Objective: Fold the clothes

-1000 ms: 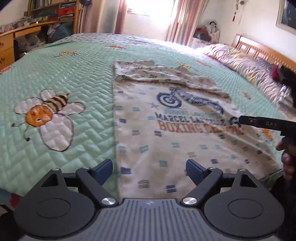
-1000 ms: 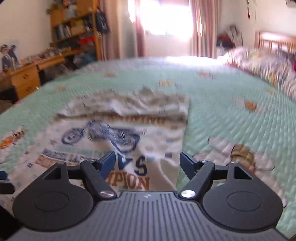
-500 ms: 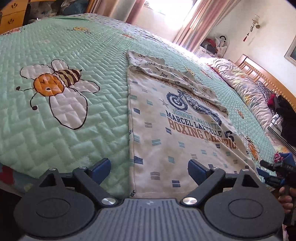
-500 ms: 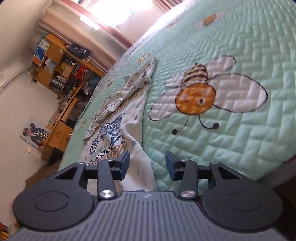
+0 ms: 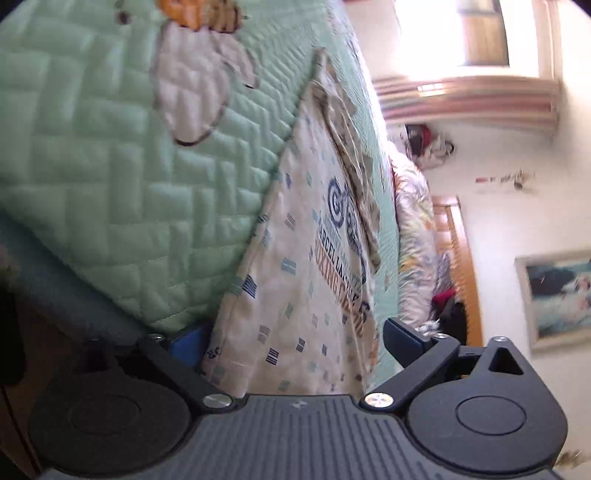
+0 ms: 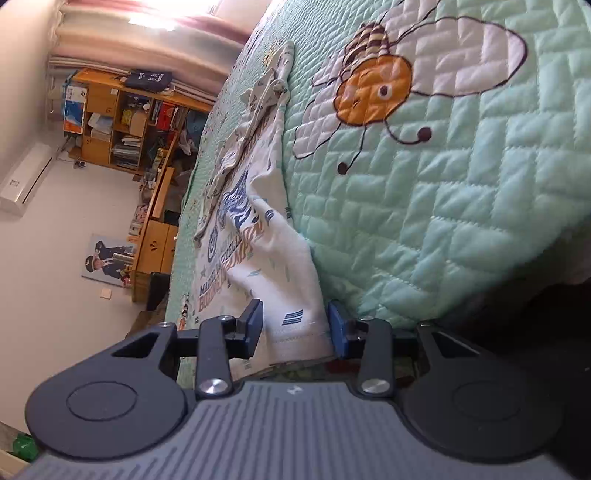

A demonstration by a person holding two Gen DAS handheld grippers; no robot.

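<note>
I have both grippers at the near hem of the T-shirt (image 5: 303, 258), which lies spread flat on the green quilted bedspread (image 5: 110, 184) with its hem at the edge of the bed and its sleeves folded in at the far end. My left gripper (image 5: 295, 339) stands with its jaws wide apart; the left corner of the hem lies between them, and the shirt's side edge runs just beside the blue pad (image 5: 188, 345) on the left, though I cannot tell whether it touches. The other finger (image 5: 402, 343) sits clear of the cloth at the right. My right gripper (image 6: 295, 325) is at the opposite corner of the shirt (image 6: 291, 280); its jaws have just been closing and now stand at a narrow gap, with the hem corner and its striped mark between the two pads. The right pad (image 6: 336, 328) is against the cloth's edge, the left pad (image 6: 253, 326) is right at the fabric, and I cannot say that they pinch it yet. Both views are rolled hard to one side. A stitched bee (image 6: 373, 88) shows on the quilt beside the shirt in the right view, and another bee (image 5: 199, 66) in the left. Past the bed I see a wooden bookshelf (image 6: 118, 118), a wooden headboard (image 5: 461, 258) and a bright window (image 5: 461, 33).
</note>
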